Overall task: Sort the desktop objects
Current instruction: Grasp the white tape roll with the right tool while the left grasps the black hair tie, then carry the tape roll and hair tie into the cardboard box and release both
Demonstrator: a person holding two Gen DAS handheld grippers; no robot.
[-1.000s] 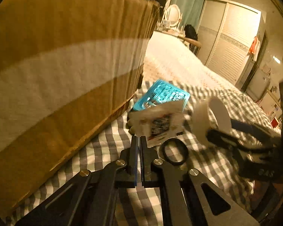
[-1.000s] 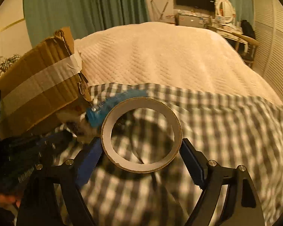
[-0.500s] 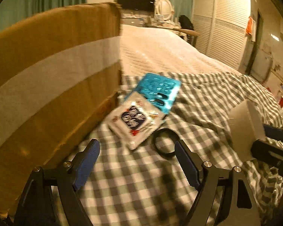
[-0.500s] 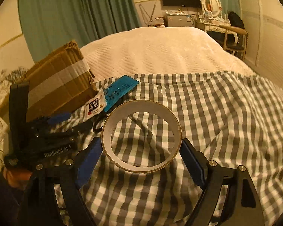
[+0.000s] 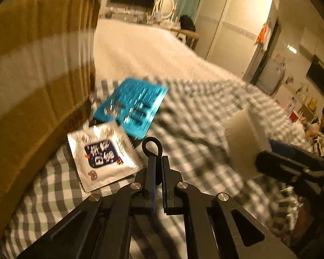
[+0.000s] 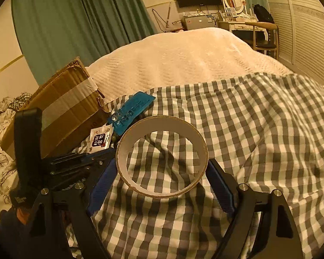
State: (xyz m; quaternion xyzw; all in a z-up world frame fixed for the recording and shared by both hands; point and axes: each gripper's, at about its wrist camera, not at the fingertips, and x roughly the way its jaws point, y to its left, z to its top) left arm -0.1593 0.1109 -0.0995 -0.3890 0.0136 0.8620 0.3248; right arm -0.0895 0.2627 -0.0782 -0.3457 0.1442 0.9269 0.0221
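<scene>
The left gripper (image 5: 158,164) has its jaws pressed together on a black elastic hair tie (image 5: 151,145), whose loop sticks out past the fingertips above the gingham cloth (image 5: 200,116). Just beyond the loop lies a white snack sachet (image 5: 101,155) with a dark blue label, and overlapping the sachet's far corner is a turquoise blister pack (image 5: 134,105). Both sit close against the taped side of a cardboard box (image 5: 32,75), which walls off the whole left of this view; only a narrow strip of cloth separates the sachet's edge from the box's base.

The right gripper (image 6: 162,172) holds a tape roll (image 6: 162,157) across its width, the blue pads (image 6: 219,185) pressing on the roll's outer rim from either side, so the jaws stand wide but clamped. Through the ring the checked cloth shows. In the right wrist view the left gripper's body crowds in from the left, its tip close to the roll's left edge, with the sachet and blister pack just behind it.

To the right of the tape roll the cloth (image 6: 259,129) lies open and bare as far as its rumpled far edge, where it meets a cream quilted bedspread (image 6: 183,60).
</scene>
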